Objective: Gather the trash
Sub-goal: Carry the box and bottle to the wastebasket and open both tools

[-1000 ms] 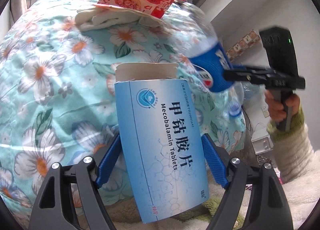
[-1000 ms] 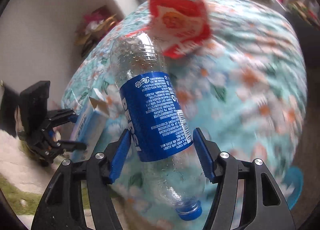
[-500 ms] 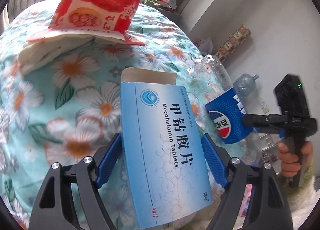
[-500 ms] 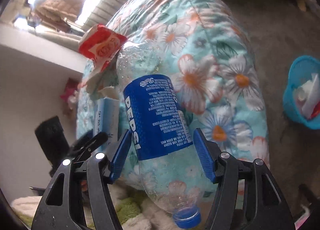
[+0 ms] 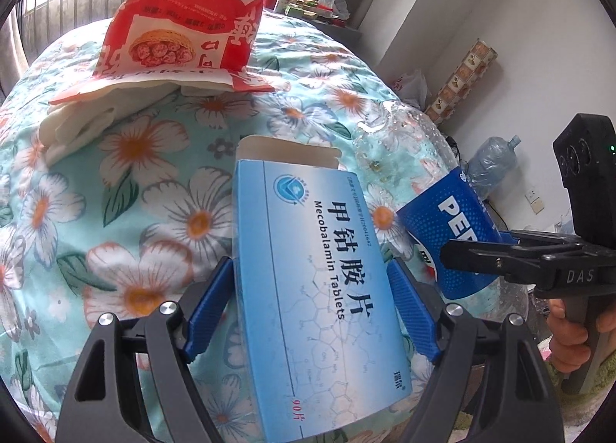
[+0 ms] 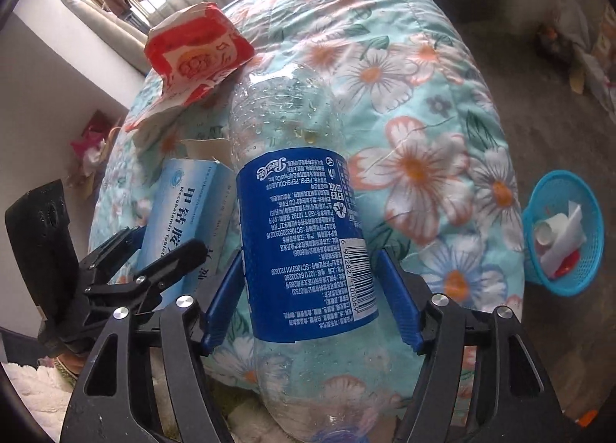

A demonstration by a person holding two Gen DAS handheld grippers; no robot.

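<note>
The left gripper (image 5: 312,300) grasps a Mecobalamin tablet box (image 5: 315,289); the right gripper (image 6: 312,300) clamps an empty Pepsi bottle (image 6: 304,235), both above the floral quilt (image 6: 415,104). Next likely: carry both to the blue basket (image 6: 577,285) off the quilt's right edge; a red snack bag (image 5: 181,38) waits farther back.

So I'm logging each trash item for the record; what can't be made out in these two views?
- Pepsi bottle cap: cut off by the right view's bottom edge.
- Tablet box contents: closed walls hide them.
- Blue basket contents: too small to name.
- Red snack bag: whether empty, unseen.
</note>
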